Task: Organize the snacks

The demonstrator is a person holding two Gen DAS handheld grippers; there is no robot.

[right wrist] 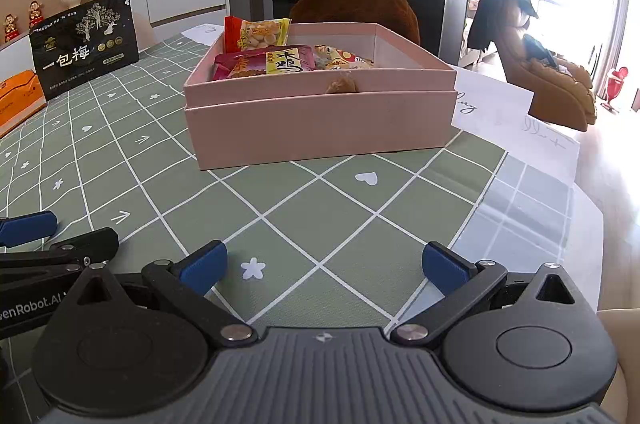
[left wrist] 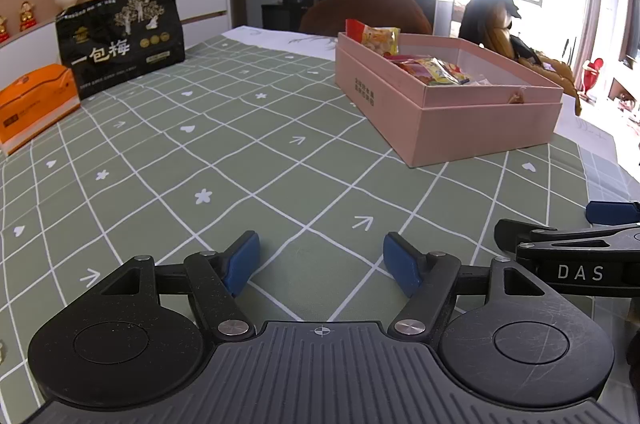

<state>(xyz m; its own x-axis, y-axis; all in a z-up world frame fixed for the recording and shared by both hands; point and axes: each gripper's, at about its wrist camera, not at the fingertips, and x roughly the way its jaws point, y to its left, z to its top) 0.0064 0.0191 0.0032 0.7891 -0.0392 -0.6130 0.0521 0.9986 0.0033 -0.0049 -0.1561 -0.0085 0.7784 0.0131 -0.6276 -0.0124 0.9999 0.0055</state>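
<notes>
A pink box [right wrist: 316, 122] stands on the green checked tablecloth [right wrist: 304, 208] and holds several snack packets [right wrist: 264, 62]: a red-and-yellow one upright at the back, a magenta one and a yellow one flat. In the left wrist view the box [left wrist: 472, 128] is ahead to the right, with packets [left wrist: 432, 68] inside. My left gripper [left wrist: 322, 264] is open and empty, low over the cloth. My right gripper [right wrist: 324, 266] is open and empty, in front of the box. Each gripper shows at the edge of the other's view.
A black snack bag [left wrist: 120, 40] stands at the back left, with an orange box [left wrist: 34, 104] beside it. White paper [right wrist: 496, 108] lies right of the pink box. The table edge [right wrist: 580, 224] runs along the right. Chairs stand behind the table.
</notes>
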